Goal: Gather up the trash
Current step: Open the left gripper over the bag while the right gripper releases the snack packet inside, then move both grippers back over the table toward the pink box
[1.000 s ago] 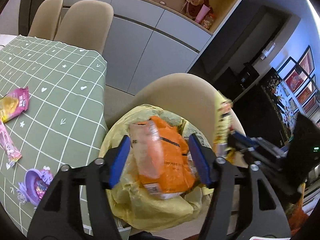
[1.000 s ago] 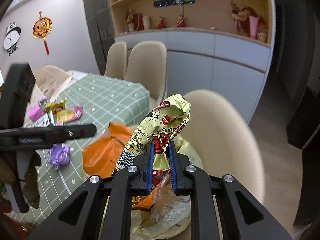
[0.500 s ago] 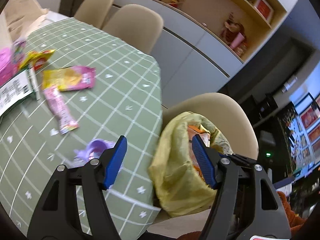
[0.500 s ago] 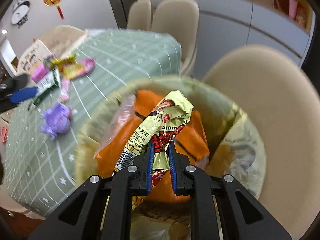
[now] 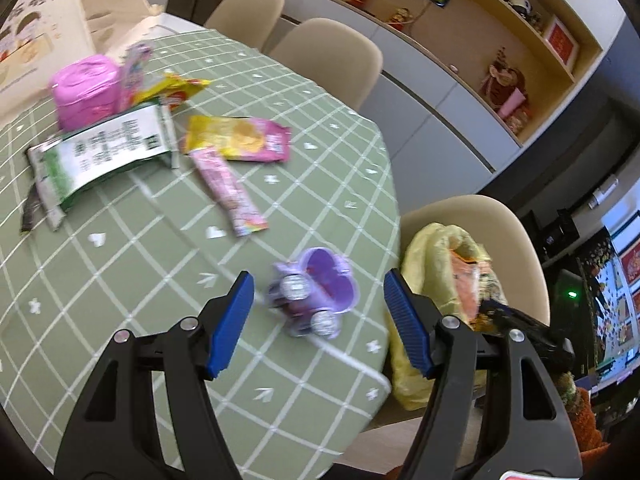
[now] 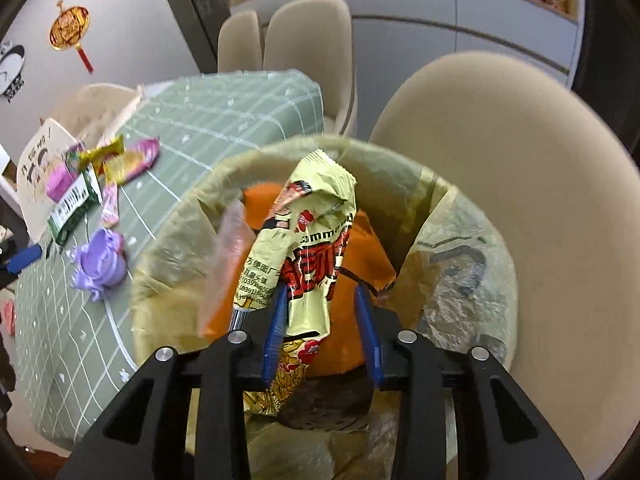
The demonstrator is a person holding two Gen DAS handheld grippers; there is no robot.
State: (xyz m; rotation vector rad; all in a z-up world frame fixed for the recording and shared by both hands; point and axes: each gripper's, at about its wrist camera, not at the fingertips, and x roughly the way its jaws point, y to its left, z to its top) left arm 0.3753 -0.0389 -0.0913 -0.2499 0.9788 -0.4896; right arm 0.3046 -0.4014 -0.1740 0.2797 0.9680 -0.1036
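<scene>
Over the mouth of the yellow plastic trash bag [image 6: 460,220] on the beige chair [image 6: 540,160], the right gripper [image 6: 322,322] has its jaws parted, the crinkled yellow-and-red snack wrapper [image 6: 312,240] standing loose between them; beside the bag, the left gripper [image 5: 318,322] hangs spread wide above a purple plastic toy [image 5: 316,294] on the green checked tablecloth [image 5: 120,280].

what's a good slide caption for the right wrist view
Right gripper open over the yellow trash bag, releasing a yellow snack wrapper onto orange packaging.
</scene>
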